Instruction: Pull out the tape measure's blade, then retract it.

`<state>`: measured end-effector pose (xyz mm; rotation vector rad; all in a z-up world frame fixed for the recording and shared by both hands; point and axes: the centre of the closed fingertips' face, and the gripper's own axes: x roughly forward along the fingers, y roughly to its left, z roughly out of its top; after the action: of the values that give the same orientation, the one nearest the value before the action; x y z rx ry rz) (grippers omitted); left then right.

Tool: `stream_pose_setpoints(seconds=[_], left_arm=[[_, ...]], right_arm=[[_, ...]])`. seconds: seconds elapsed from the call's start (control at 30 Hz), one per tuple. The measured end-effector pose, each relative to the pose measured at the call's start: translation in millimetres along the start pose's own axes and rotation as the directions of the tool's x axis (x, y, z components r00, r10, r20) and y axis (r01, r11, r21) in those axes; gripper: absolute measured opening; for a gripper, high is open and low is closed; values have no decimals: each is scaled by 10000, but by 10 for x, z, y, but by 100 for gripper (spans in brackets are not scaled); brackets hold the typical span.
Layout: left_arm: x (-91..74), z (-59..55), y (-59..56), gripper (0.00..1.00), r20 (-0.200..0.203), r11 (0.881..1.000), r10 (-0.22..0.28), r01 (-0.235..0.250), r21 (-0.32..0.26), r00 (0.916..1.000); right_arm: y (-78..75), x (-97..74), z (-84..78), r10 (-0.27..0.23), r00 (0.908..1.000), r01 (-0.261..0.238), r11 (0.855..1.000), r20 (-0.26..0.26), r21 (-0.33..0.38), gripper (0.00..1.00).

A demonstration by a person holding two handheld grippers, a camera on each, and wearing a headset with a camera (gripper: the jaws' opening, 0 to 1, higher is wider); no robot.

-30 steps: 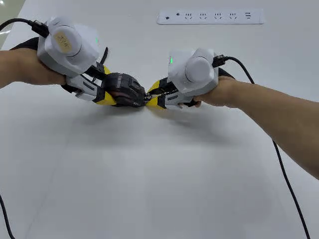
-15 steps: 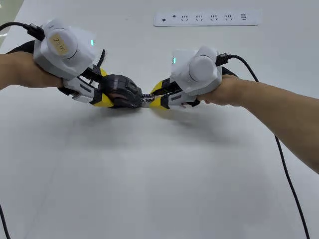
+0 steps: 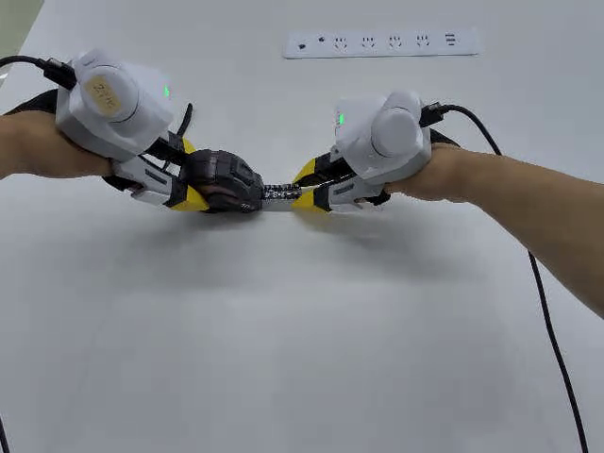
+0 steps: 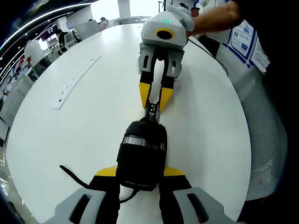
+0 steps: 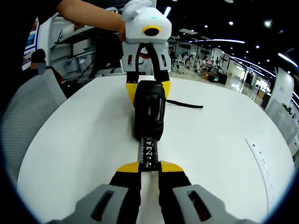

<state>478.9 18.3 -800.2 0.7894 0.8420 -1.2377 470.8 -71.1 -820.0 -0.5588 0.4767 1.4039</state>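
Observation:
A black tape measure [image 3: 224,179] lies low over the white table, held from the left by my left gripper [image 3: 189,193], whose yellow-tipped jaws are shut on its case [image 4: 141,156]. A short length of blade [image 3: 279,193] with printed numbers sticks out to the right. My right gripper [image 3: 310,192] is shut on the blade's end [image 5: 148,157]. In the right gripper view the case [image 5: 149,110] sits just beyond the blade, with the left gripper [image 5: 145,88] behind it. In the left gripper view the right gripper [image 4: 156,93] faces me past the case.
A white power strip [image 3: 381,42] lies at the far side of the table [image 3: 283,330]. Black cables trail from both grippers, one down the right side [image 3: 552,330]. The tape measure's black wrist strap [image 5: 184,104] lies on the table beside the case.
The two grippers have drawn apart, the right one moving rightward, and a short stretch of blade now shows between the case and the right gripper.

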Motion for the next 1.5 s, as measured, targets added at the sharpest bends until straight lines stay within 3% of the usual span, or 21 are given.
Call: stream_pose_setpoints(seconds=[1.5], left_arm=[[17, 18, 7, 29, 7, 9997, 7, -7, -236, 10000]], right_arm=[[-25, -688, -475, 25, 9995, -21, 9999, -315, 114, 12]])
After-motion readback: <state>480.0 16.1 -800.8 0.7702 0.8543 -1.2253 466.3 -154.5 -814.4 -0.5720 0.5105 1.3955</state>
